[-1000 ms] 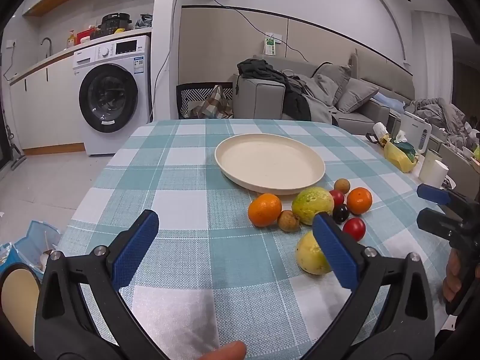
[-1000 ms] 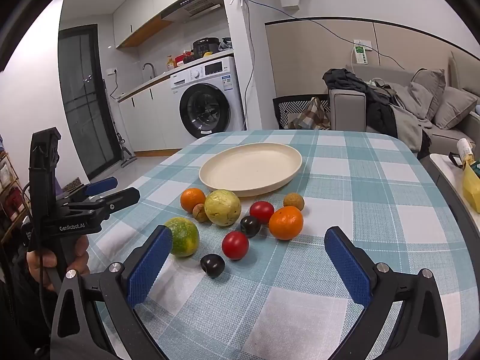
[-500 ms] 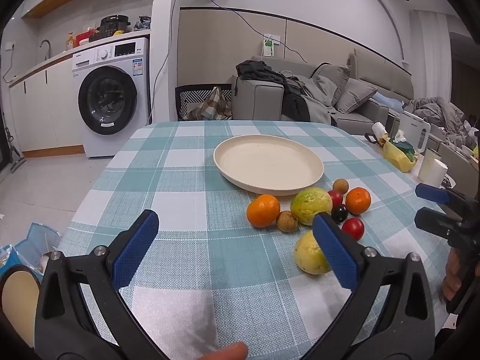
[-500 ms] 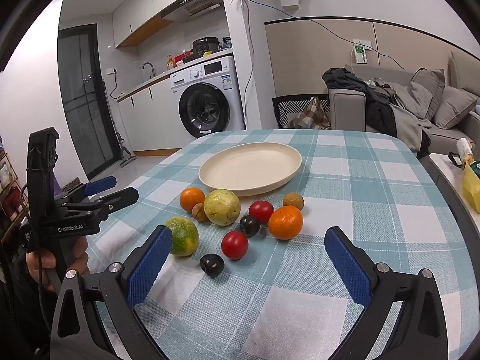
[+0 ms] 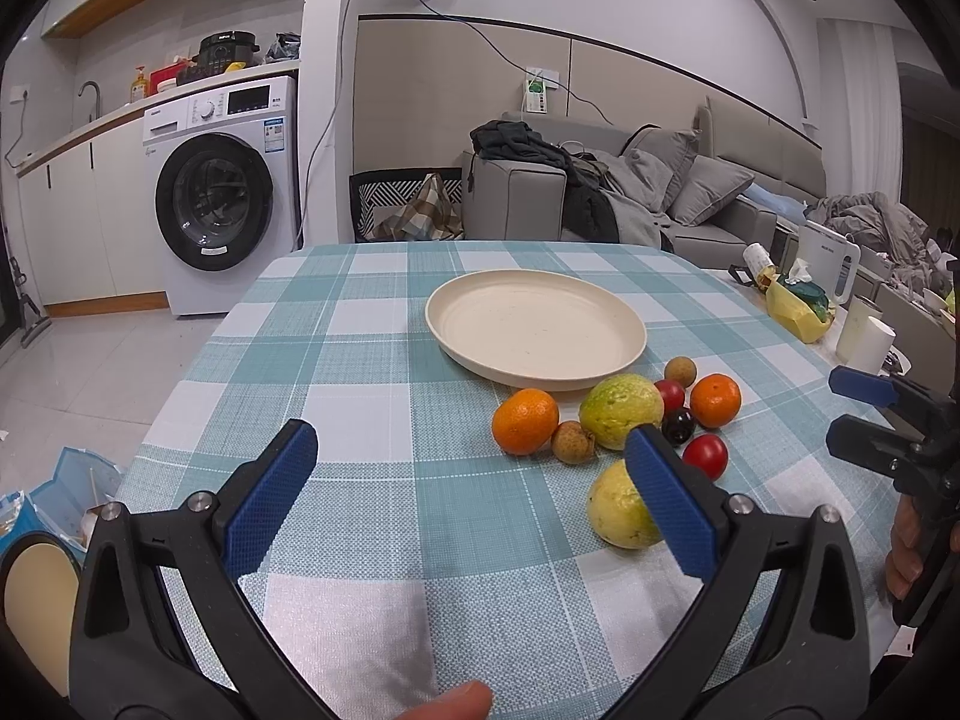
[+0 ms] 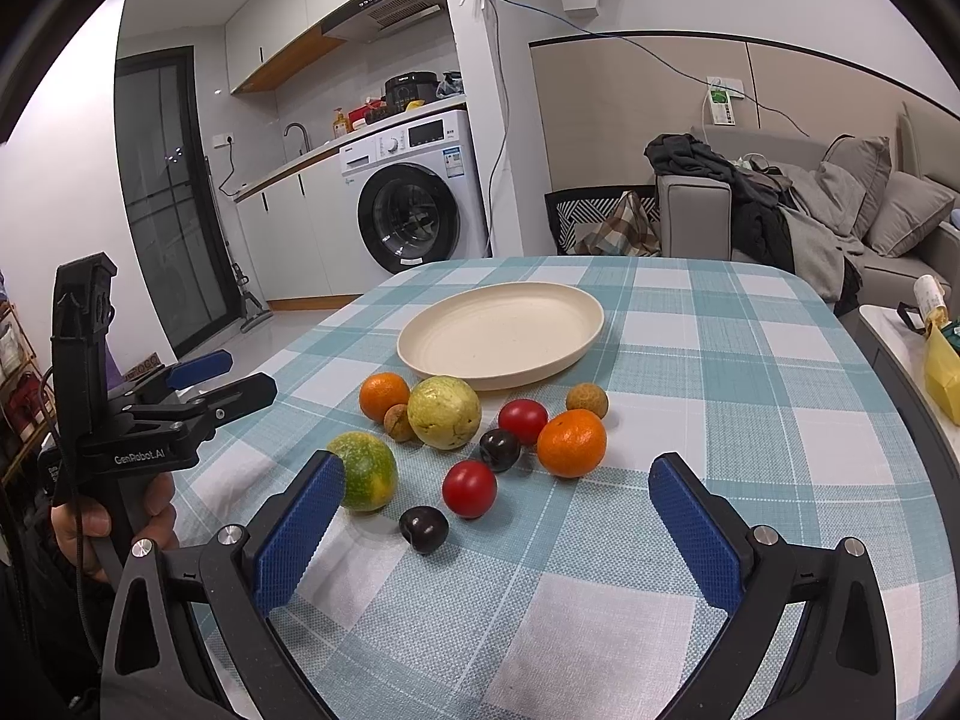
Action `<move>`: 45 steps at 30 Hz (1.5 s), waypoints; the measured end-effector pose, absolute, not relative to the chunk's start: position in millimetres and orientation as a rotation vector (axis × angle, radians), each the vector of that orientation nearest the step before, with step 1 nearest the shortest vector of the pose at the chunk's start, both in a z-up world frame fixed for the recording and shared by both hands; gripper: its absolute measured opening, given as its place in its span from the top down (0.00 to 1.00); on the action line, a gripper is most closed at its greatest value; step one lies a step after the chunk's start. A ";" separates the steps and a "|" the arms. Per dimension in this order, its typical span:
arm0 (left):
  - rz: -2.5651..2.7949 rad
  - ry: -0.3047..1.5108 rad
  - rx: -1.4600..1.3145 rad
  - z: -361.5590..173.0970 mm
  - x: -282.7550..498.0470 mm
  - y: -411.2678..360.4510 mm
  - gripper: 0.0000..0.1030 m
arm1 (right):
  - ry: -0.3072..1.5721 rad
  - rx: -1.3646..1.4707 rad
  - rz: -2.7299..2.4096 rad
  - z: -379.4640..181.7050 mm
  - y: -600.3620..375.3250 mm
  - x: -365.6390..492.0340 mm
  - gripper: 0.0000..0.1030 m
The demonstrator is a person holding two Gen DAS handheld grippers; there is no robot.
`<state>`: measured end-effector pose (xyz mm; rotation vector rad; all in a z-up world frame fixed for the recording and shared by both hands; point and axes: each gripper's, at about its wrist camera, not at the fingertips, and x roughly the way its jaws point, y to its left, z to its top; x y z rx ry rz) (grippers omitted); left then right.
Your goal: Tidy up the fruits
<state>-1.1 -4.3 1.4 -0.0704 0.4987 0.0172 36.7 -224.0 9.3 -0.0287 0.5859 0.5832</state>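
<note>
A cream plate [image 5: 534, 324] [image 6: 501, 330] sits empty on the checked tablecloth. In front of it lie several fruits: two oranges [image 6: 571, 443] [image 6: 384, 396], a pale green fruit [image 6: 444, 412], a green-yellow fruit [image 6: 366, 478], two red tomatoes [image 6: 469, 488] [image 6: 522, 420], dark plums [image 6: 423, 528] and small brown fruits [image 6: 587, 399]. My left gripper [image 5: 474, 480] is open and empty, left of the fruits. My right gripper [image 6: 498, 516] is open and empty, just short of the fruits.
The table [image 5: 360, 408] edge drops off to the left toward a tiled floor and washing machine [image 5: 222, 198]. A yellow bag [image 5: 798, 312] and white cup [image 5: 864, 339] stand on a side table at the right. A sofa [image 5: 660, 192] is behind.
Both grippers have drifted very slightly; the view barely shifts. No fruit has moved and both grippers stay open.
</note>
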 end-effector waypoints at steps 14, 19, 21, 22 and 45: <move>0.015 0.497 -0.069 2.7 -1.8 -3.2 0.01 | 0.584 -0.032 0.587 10.0 -224.8 36.7 0.00; 0.014 0.497 -0.069 3.4 -3.4 -4.3 0.01 | 0.584 -0.034 0.587 9.5 -223.6 36.8 0.00; 0.016 0.497 -0.069 3.6 -4.4 -4.7 0.01 | 0.584 -0.033 0.589 9.6 -223.9 36.9 0.00; 0.015 0.497 -0.069 3.4 -4.2 -4.5 0.01 | 0.584 -0.033 0.588 9.6 -223.8 37.0 0.00; -0.023 0.506 -0.073 0.3 0.6 -5.6 0.01 | 0.605 -0.043 0.577 5.7 -220.4 39.4 0.00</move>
